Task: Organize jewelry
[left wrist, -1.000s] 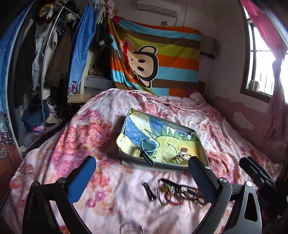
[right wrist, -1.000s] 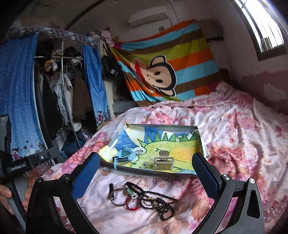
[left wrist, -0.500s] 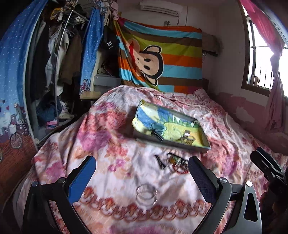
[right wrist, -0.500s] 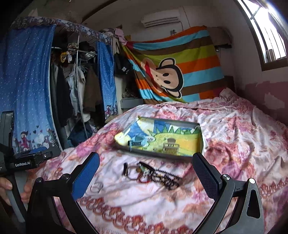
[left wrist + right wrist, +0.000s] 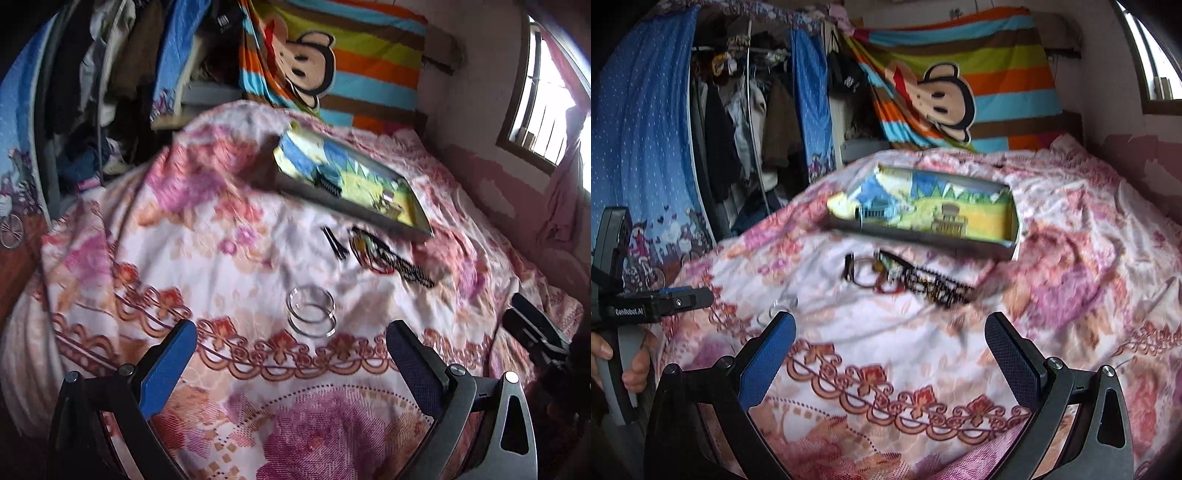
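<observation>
A shallow tray (image 5: 402,225) (image 5: 1012,247) with a cartoon dinosaur lining lies on the floral bed; a watch (image 5: 328,181) and a hair claw (image 5: 949,221) lie in it. In front of it lies a pile of bracelets and black beads (image 5: 388,256) (image 5: 916,280) and a black hair clip (image 5: 334,242). Two clear bangles (image 5: 311,311) lie nearer, just ahead of my left gripper (image 5: 288,343), which is open and empty. My right gripper (image 5: 890,332) is open and empty, well short of the pile. The left gripper shows at the left edge of the right wrist view (image 5: 646,302).
The floral bedspread (image 5: 207,236) covers the whole bed. A clothes rack and blue curtain (image 5: 646,129) stand left of the bed. A striped monkey blanket (image 5: 960,85) hangs at the head. A window (image 5: 546,96) and wall are to the right.
Both grippers have pulled back from the tray toward the foot of the bed. The clear bangles now lie close ahead of the left gripper. Both stay open.
</observation>
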`<act>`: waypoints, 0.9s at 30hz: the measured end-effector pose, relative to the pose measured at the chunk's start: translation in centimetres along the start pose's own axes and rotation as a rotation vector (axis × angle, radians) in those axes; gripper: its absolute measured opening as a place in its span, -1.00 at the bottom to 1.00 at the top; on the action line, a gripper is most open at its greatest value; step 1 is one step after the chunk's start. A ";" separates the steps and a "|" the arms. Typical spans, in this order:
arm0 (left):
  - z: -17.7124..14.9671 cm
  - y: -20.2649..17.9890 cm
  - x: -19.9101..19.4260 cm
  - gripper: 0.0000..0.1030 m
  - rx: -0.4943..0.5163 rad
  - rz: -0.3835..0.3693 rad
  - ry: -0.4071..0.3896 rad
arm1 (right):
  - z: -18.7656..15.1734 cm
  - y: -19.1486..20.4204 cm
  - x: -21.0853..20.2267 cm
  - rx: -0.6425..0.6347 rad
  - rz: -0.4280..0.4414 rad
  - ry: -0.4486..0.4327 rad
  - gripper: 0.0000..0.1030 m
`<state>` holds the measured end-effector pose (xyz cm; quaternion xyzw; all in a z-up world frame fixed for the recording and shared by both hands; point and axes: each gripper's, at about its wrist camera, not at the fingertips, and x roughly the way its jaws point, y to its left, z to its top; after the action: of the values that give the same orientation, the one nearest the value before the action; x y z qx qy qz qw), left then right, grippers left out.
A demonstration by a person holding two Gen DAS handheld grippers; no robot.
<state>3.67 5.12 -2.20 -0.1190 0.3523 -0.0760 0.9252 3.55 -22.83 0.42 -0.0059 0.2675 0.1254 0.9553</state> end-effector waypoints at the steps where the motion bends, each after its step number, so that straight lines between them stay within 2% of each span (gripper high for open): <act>1: -0.1 0.0 0.3 1.00 0.003 -0.009 0.013 | -0.2 0.1 0.2 0.000 0.000 0.011 0.96; 6: 0.0 -0.1 1.9 0.98 0.009 -0.054 0.064 | -0.7 0.1 1.1 0.003 0.004 0.039 0.96; 8: 0.1 -0.2 2.5 0.88 0.004 -0.071 0.082 | -0.8 0.0 1.4 0.007 0.009 0.048 0.96; 14: 0.7 -0.2 4.8 0.48 -0.017 -0.095 0.162 | -0.6 -0.1 2.9 0.007 0.030 0.099 0.96; 18: 0.8 -0.2 6.3 0.07 -0.022 -0.099 0.217 | -0.5 -0.7 4.2 0.036 0.049 0.135 0.96; 20: 0.7 -0.2 7.1 -0.02 -0.020 -0.096 0.248 | -0.3 -1.1 4.6 0.054 0.056 0.142 0.96; 25: 0.6 -0.5 8.2 -0.46 0.000 -0.071 0.272 | 0.1 -1.9 6.3 0.073 0.066 0.168 0.95; 27: 0.6 -0.9 8.7 -0.58 0.013 -0.056 0.276 | 0.3 -2.8 7.3 0.125 0.097 0.194 0.95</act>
<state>10.46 2.41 -7.11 -0.1112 0.4720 -0.1197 0.8663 10.39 -23.75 -3.26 0.0546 0.3659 0.1533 0.9163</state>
